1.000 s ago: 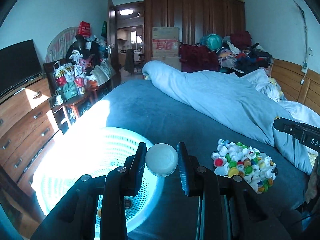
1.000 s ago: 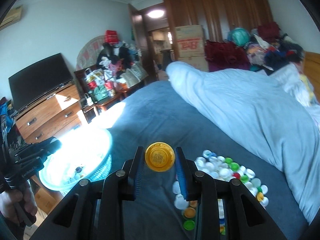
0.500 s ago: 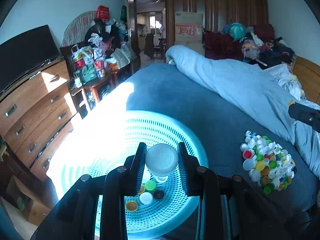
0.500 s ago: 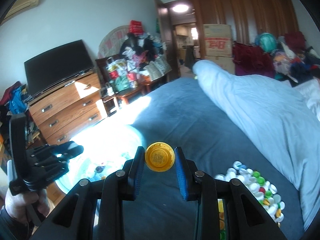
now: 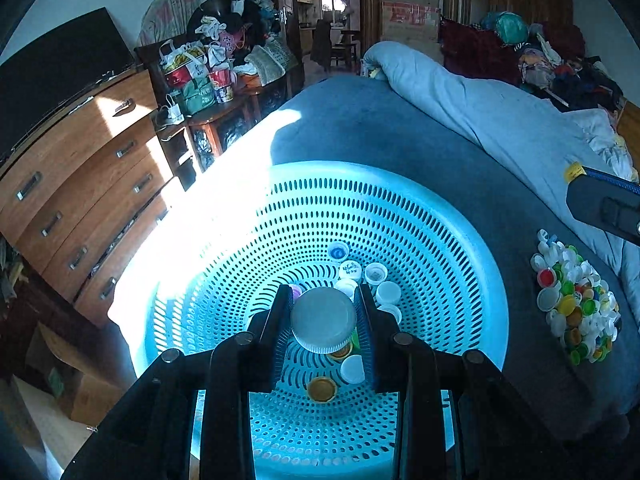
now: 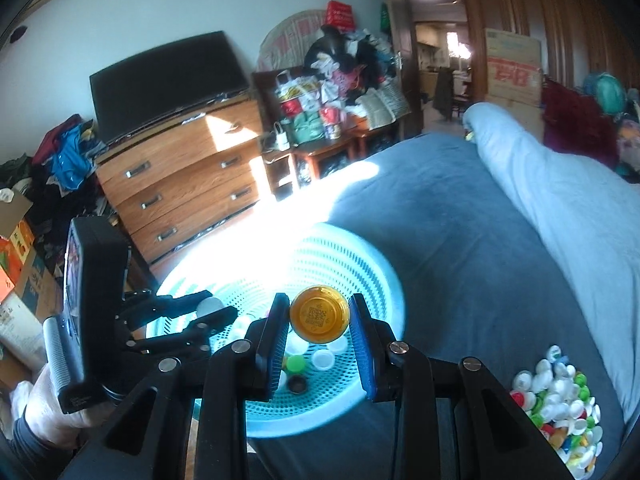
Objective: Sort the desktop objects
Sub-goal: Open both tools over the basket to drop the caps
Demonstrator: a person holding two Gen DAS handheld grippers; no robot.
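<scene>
My left gripper [image 5: 323, 312] is shut on a white bottle cap [image 5: 323, 320] and hangs over the middle of a turquoise perforated basket [image 5: 440, 240] that holds several loose caps. In the right wrist view my right gripper [image 6: 319, 314] is shut on a yellow cap [image 6: 319, 314] above the near right part of the same basket [image 6: 360, 252]. The left gripper [image 6: 188, 316] shows there too, at the basket's left side, a hand below it. A pile of mixed caps [image 5: 574, 300] lies on the blue bed cover to the right, the pile [image 6: 560, 400] also seen beside my right gripper.
The basket sits at the bed's edge, in bright sun. A wooden chest of drawers [image 6: 180, 188] with a television stands left of the bed. A rolled pale quilt [image 5: 500, 120] lies along the far right. Cluttered shelves and a wardrobe stand behind.
Both grippers have swung left from the cap pile to above the basket, each keeping its cap. The left one has also sunk closer to the basket's inside.
</scene>
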